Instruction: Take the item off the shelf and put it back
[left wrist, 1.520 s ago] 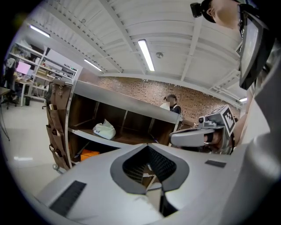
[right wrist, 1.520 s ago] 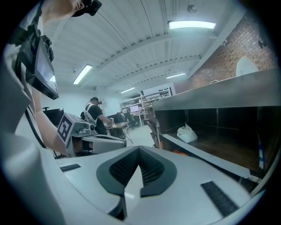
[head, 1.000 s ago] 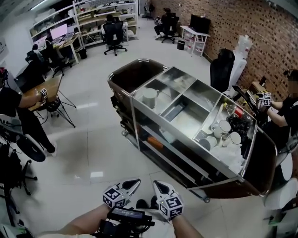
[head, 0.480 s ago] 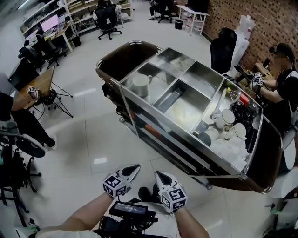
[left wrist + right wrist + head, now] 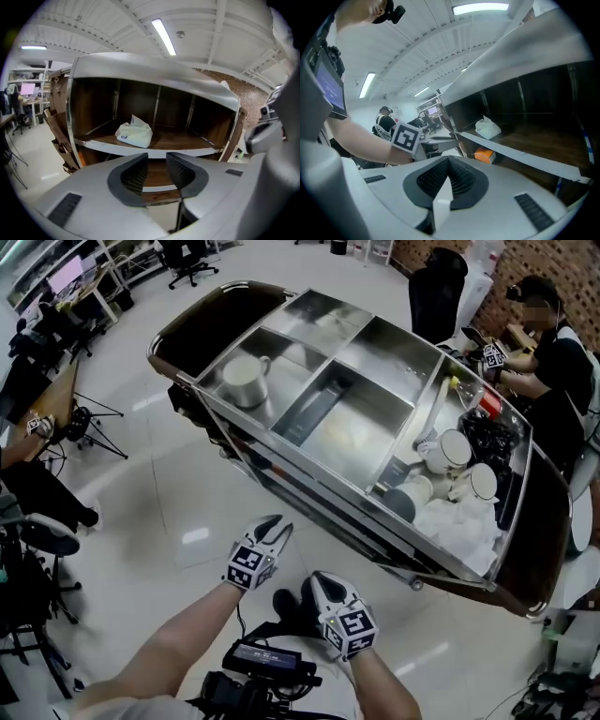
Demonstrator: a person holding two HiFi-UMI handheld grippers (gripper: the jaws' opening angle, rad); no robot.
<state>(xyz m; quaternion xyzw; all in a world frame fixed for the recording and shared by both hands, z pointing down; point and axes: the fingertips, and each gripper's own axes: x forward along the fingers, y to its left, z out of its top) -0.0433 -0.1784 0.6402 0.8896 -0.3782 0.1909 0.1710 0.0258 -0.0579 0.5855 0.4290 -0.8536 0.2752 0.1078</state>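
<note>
Left gripper (image 5: 157, 174): jaws opening, narrow gap, nothing between them. White bag (image 5: 134, 132) lies on the cart shelf (image 5: 197, 152), ahead and slightly left of the fingers, well apart. Right gripper (image 5: 449, 180): jaws together, empty. Orange item (image 5: 483, 155), possibly a box, lies ahead on the shelf below.

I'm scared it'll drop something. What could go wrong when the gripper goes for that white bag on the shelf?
1. The white bag looks soft and crumpled. The left gripper, whose jaws are opening with nothing between them, might pinch only a fold and let the bag slip.
2. The bag sits back under the cart's metal top, so the gripper could bump that edge or the shelf lip on the way in.
</note>
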